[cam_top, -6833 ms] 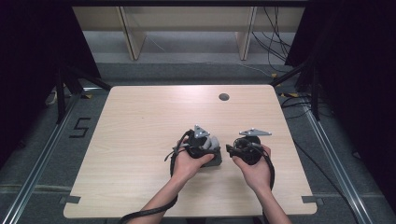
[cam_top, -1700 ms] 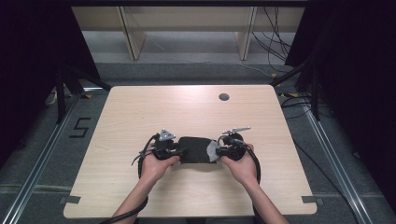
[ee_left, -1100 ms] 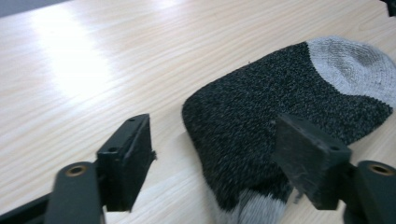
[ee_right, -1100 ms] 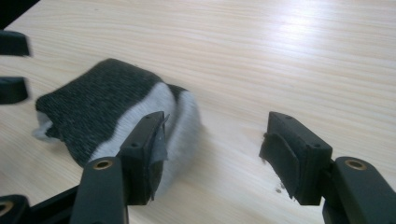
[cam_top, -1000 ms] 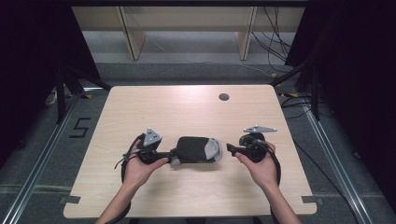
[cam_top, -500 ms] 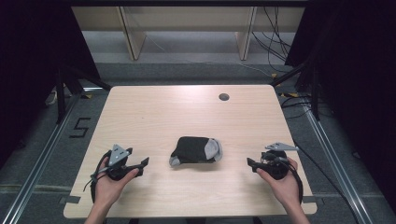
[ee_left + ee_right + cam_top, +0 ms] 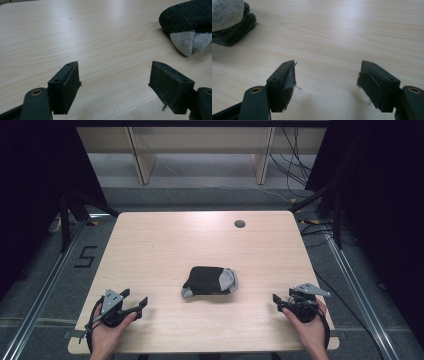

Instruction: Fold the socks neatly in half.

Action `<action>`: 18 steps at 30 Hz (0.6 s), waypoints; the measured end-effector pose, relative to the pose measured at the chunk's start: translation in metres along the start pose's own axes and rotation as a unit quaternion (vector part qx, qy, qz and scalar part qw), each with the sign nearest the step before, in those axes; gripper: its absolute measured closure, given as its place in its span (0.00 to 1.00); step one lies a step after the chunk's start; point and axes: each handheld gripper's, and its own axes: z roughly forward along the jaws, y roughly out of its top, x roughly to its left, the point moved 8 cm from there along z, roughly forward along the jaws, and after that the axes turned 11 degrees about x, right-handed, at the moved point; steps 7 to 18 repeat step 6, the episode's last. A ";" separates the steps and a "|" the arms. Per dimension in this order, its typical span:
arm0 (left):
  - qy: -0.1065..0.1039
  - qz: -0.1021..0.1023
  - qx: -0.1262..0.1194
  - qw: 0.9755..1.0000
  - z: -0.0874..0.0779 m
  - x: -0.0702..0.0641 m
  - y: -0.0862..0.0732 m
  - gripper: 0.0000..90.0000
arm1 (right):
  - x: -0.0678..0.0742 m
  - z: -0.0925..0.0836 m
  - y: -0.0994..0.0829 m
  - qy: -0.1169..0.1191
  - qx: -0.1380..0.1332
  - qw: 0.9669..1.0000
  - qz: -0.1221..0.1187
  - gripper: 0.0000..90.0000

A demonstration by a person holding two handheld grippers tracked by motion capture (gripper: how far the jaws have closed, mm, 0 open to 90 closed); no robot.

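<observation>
- My left gripper (image 7: 139, 304) sits at the near left corner of the table (image 7: 150, 240), jaws spread wide with only bare wood between them; it has hold of nothing.
- My right gripper (image 7: 278, 301) sits at the near right edge, jaws just as wide apart and likewise empty.
- The folded sock bundle (image 7: 209, 281) lies flat at the middle of the table, roughly between my two grippers and well apart from each.
- I judge that I hold both grippers low, out to the sides and pointed inward so the bundle lies clear and neither jaw can drag or unfold it.
- The bundle rests as a compact packet, dark knit wrapped over itself with grey patches showing at two ends; folded like that it should keep its shape on its own.
- In the left gripper view, a grey toe or heel patch (image 7: 191, 41) pokes out under the dark knit at the upper right; in the right gripper view, stacked dark layers (image 7: 233, 31) sit under a grey patch at the upper left.
- Count: two grippers, one sock bundle. Whether it is one sock or a pair I cannot tell, though the two grey patches hint at a pair.
- One round cable hole (image 7: 240, 224) lies near the far edge of the table.
</observation>
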 end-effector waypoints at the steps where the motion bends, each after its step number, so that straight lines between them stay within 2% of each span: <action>1: 0.004 -0.001 0.001 1.000 -0.001 0.001 -0.001 0.26 | 0.000 0.000 -0.001 -0.007 0.004 1.000 0.002 0.33; 2: 0.006 -0.002 0.001 1.000 -0.002 0.001 -0.001 0.26 | 0.003 -0.001 -0.003 0.001 0.008 1.000 0.012 0.33; 3: 0.006 -0.006 -0.001 1.000 -0.002 0.002 -0.001 0.26 | 0.001 0.000 -0.002 -0.006 0.002 1.000 0.001 0.33; 6: 0.006 -0.007 -0.004 1.000 -0.002 0.002 0.000 0.26 | 0.002 0.001 -0.007 0.002 0.015 1.000 0.019 0.32; 18: 0.006 -0.007 -0.004 1.000 -0.002 0.002 0.000 0.26 | 0.002 0.001 -0.007 0.002 0.015 1.000 0.019 0.32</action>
